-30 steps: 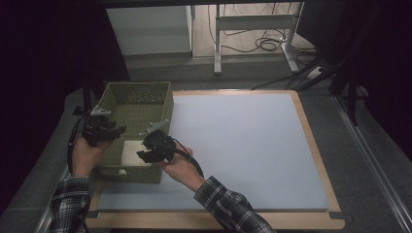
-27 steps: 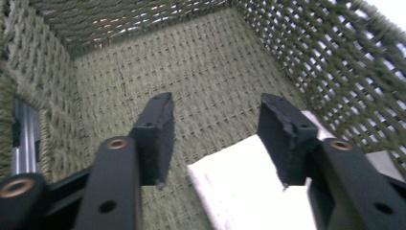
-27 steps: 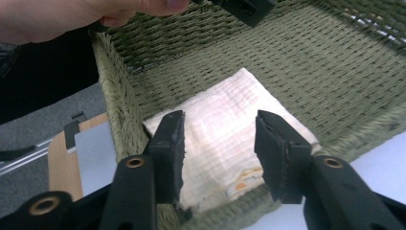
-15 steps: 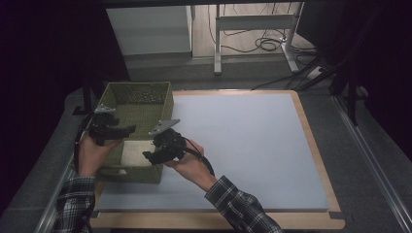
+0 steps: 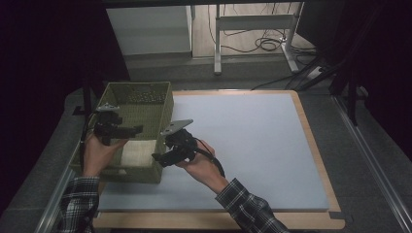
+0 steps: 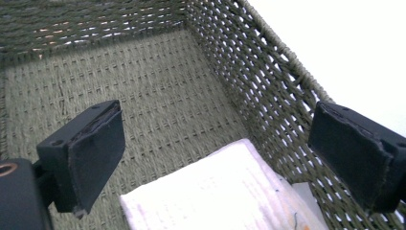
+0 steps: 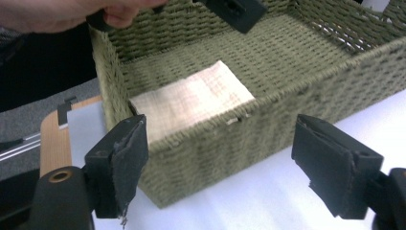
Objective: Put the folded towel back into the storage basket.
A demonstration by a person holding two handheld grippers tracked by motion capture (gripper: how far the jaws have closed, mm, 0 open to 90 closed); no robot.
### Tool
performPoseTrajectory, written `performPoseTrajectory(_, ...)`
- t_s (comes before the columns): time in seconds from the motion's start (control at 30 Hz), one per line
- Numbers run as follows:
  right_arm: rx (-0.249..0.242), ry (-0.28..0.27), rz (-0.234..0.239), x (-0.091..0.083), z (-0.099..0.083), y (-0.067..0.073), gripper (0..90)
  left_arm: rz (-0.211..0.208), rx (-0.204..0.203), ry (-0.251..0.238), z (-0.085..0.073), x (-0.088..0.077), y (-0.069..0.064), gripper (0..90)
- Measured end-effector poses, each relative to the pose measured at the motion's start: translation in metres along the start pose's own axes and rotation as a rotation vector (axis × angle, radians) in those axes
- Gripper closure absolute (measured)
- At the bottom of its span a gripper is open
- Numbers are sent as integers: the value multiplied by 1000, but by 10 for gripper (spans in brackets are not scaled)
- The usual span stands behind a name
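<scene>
An olive woven basket (image 5: 163, 104) stands at the left of the white mat. A folded white cloth (image 5: 137, 153) lies flat on its floor at the near end, also seen in the left gripper view (image 6: 215, 201) and the right gripper view (image 7: 191, 98). My left gripper (image 5: 139, 128) hovers inside the basket above the cloth; its jaws have just been opening and stand wide with nothing between them (image 6: 225, 158). My right gripper (image 5: 158, 158) is just outside the basket's right wall (image 7: 297, 110). It points at the wall, its jaws have just been opening, and it is empty (image 7: 230, 163).
The white mat (image 5: 252, 145) lies on a wooden board (image 5: 318, 160) and stretches bare to the right of the basket. Grey floor surrounds the board. A table leg and cables (image 5: 265, 43) lie beyond the far edge. Dark space lies left of the basket.
Both grippers' jaws have spread apart. My right gripper has drawn back to the right, from over the basket to outside its wall. The left hand has hardly moved.
</scene>
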State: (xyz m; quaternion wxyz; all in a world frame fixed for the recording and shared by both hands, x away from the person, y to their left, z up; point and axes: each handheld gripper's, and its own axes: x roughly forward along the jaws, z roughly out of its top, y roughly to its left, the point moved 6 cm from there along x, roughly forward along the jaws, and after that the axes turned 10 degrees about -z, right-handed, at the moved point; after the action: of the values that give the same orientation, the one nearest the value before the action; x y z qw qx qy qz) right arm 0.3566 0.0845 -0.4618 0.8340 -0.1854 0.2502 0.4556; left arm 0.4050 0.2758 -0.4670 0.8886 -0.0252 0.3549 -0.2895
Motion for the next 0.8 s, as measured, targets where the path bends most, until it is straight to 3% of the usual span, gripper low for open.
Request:
performPoseTrajectory(0.27, 5, 13, 19, -7, -13, -7, 145, -11, 41, 10, 2, 5, -12, 23)
performPoseTrajectory(0.43, 9, 13, 19, -14, -17, -14, 118, -21, 48, -10, 8, 5, -21, 13)
performPoseTrajectory(0.8, 7, 34, -5, -33, -40, -31, 97, -49, 95, -19, 17, 16, -53, 5)
